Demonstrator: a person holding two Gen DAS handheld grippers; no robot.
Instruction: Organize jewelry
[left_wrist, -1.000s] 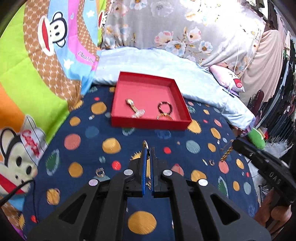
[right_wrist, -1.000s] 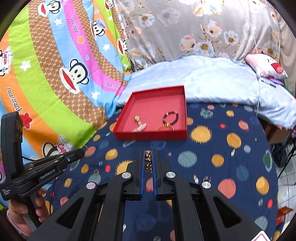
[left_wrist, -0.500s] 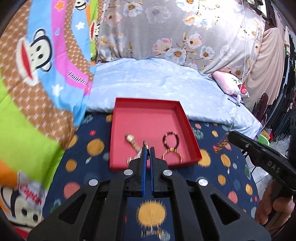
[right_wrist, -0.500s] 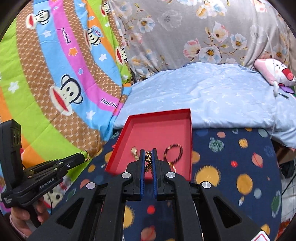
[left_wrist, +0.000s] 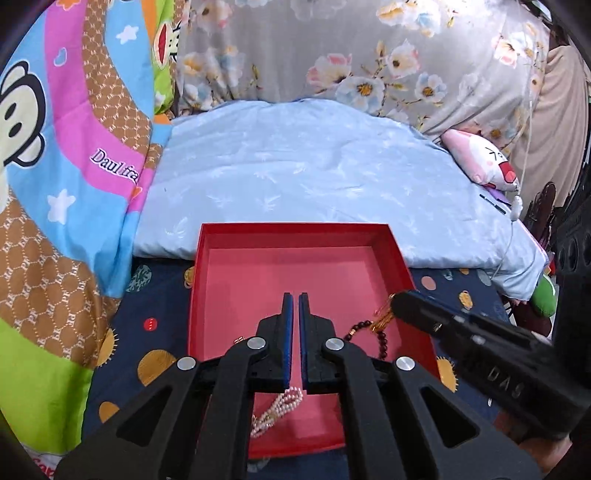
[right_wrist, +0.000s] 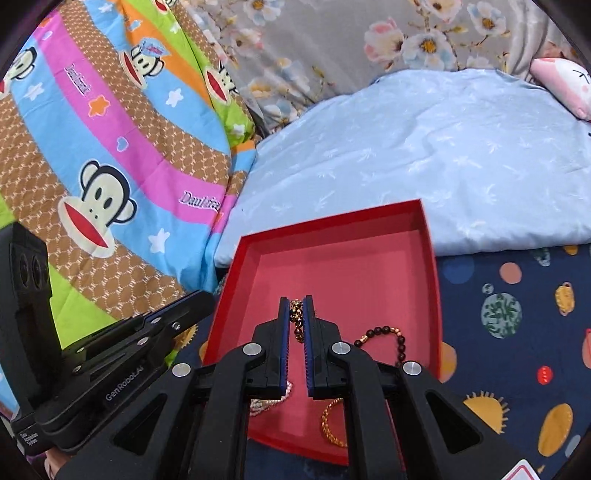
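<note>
both tools over the red tray (left_wrist: 400, 254) on the bed. right tool (right_wrist: 295, 299) clenched on a gold chain (right_wrist: 296, 319), dangling above the tray floor. left tool (left_wrist: 294, 295) nearly closed with only a thin gap, nothing visible between its tips. beaded bracelet (right_wrist: 384, 334), gold bangle (right_wrist: 330, 424) and pearl strand (left_wrist: 277, 410) lie in the tray.

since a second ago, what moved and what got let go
Both tongs, left and right, moved from the spotted sheet to above the red tray. The ring seen at the left tips no longer shows there. The right still pinches the gold chain; the bead bracelet stays in the tray.
</note>
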